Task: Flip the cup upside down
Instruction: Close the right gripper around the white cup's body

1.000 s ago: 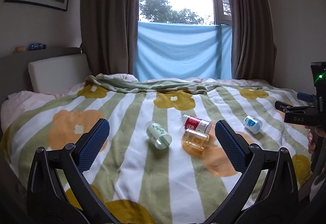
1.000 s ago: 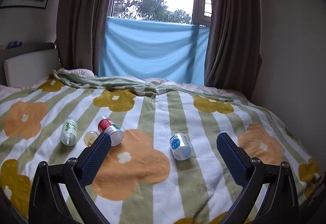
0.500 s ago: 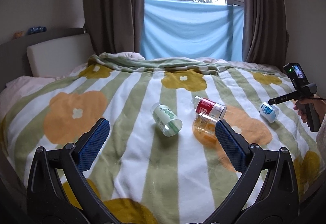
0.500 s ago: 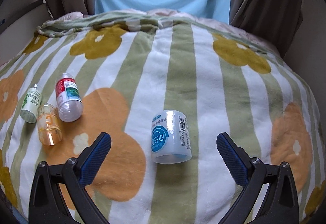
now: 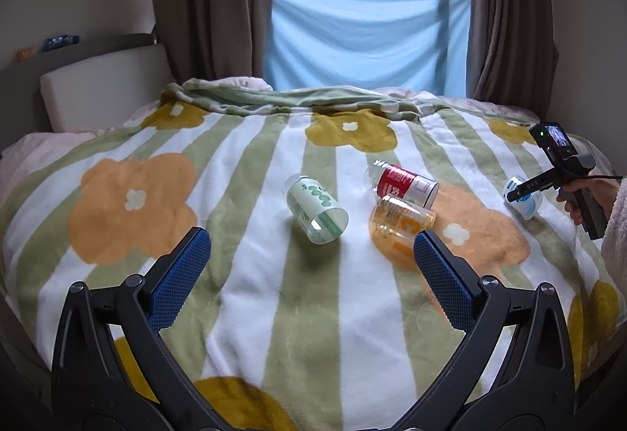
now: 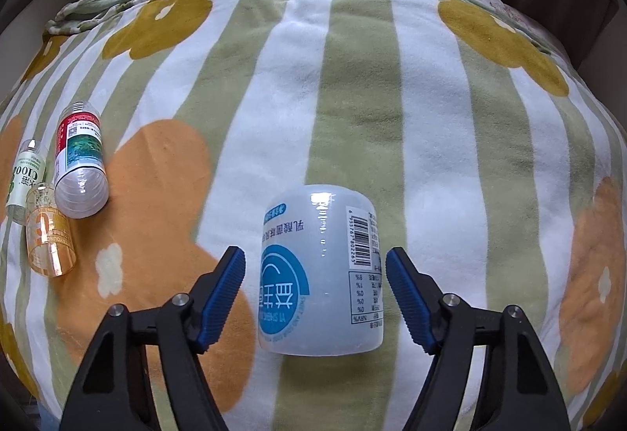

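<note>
Now right gripper point(image 6: 315, 288) straddles the blue-label cup point(image 6: 319, 270) — unclamped; interior unseen.

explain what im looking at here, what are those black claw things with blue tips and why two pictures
The black claws are hand-held grippers, one in each of a person's hands, each with a camera looking out along its two blue-padded fingers. That gives two pictures of one moment.

The left gripper hangs open over a flowered blanket, holding nothing. Ahead of it, three plastic cups lie on their sides: a green-label cup, a red-label cup and an orange cup. At its far right you see the person's hand holding the other tool.

The right gripper is open, its fingers either side of a blue-label cup, also on its side, not yet gripped.
</note>
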`<state>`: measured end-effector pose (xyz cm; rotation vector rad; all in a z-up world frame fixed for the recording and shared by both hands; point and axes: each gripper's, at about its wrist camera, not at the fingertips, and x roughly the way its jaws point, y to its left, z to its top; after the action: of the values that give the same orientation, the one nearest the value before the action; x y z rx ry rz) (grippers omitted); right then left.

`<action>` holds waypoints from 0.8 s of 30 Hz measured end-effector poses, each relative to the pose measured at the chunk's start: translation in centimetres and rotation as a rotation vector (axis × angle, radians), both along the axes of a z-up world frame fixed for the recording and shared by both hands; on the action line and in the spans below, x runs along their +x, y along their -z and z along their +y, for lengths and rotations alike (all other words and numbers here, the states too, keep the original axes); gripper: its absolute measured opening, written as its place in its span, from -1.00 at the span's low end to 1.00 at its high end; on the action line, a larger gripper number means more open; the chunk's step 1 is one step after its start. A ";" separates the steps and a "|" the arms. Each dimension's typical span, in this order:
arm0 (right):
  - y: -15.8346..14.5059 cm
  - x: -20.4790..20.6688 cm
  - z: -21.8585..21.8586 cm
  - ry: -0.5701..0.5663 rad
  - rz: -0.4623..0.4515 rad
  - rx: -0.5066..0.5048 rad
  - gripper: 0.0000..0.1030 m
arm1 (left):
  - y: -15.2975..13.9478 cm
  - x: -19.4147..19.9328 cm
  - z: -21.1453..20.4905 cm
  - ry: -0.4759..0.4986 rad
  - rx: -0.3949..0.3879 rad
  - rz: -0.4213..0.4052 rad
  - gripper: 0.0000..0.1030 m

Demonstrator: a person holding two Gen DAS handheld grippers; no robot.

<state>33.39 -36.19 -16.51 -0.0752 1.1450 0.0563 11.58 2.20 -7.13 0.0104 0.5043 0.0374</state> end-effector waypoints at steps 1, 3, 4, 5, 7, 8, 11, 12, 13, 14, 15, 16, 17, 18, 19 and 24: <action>0.1 0.0 -0.1 0.004 0.004 0.001 0.12 | 0.0 0.0 0.0 0.000 0.000 0.003 0.99; 0.0 0.0 -0.3 0.016 0.000 0.013 0.11 | 0.1 0.0 0.1 0.000 0.003 0.007 0.99; 0.0 -0.1 -0.3 0.021 -0.004 0.017 0.11 | 0.1 0.0 0.1 0.001 0.003 0.010 0.99; -0.1 -0.3 -0.4 0.025 -0.007 0.021 0.10 | 0.0 -0.1 0.1 0.001 0.004 0.012 0.99; -0.5 -0.8 -0.1 0.025 -0.019 0.028 0.10 | -0.1 -0.2 0.1 0.003 0.006 0.017 0.99; -0.8 -1.2 0.1 0.023 -0.029 0.030 0.10 | -0.1 -0.2 0.2 0.002 0.007 0.020 0.99; -2.3 -2.9 1.5 -0.002 -0.063 0.040 0.10 | -0.3 -0.5 0.4 0.004 -0.002 0.026 0.99; -2.8 -3.7 2.1 -0.015 -0.077 0.047 0.10 | -0.4 -0.6 0.5 0.007 -0.007 0.030 0.99; -3.4 -4.6 2.8 -0.029 -0.091 0.058 0.10 | -0.4 -0.7 0.5 0.011 -0.011 0.034 0.99; -3.9 -5.5 3.6 -0.042 -0.103 0.072 0.10 | -0.4 -0.8 0.6 0.014 -0.013 0.038 0.99; -4.3 -6.6 4.4 -0.054 -0.116 0.086 0.10 | -0.4 -1.0 0.6 0.019 -0.014 0.045 0.99; -4.6 -7.6 5.4 -0.070 -0.129 0.102 0.10 | -0.4 -1.1 0.6 0.024 -0.015 0.052 0.99; -4.9 -8.7 6.4 -0.088 -0.140 0.121 0.10 | -0.4 -1.3 0.5 0.027 -0.013 0.058 0.99; -4.9 -9.7 7.5 -0.104 -0.148 0.137 0.10 | -0.4 -1.5 0.5 0.029 -0.012 0.061 0.99; -4.9 -10.7 8.5 -0.122 -0.151 0.153 0.10 | -0.3 -1.7 0.5 0.030 -0.010 0.063 0.99; -3.4 -14.7 13.6 -0.193 -0.133 0.236 0.10 | 0.0 -2.5 0.4 0.050 -0.010 0.079 0.99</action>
<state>18.72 -22.61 -13.06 0.0209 0.9883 0.3524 9.13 2.59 -7.08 0.0146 0.5830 -0.0143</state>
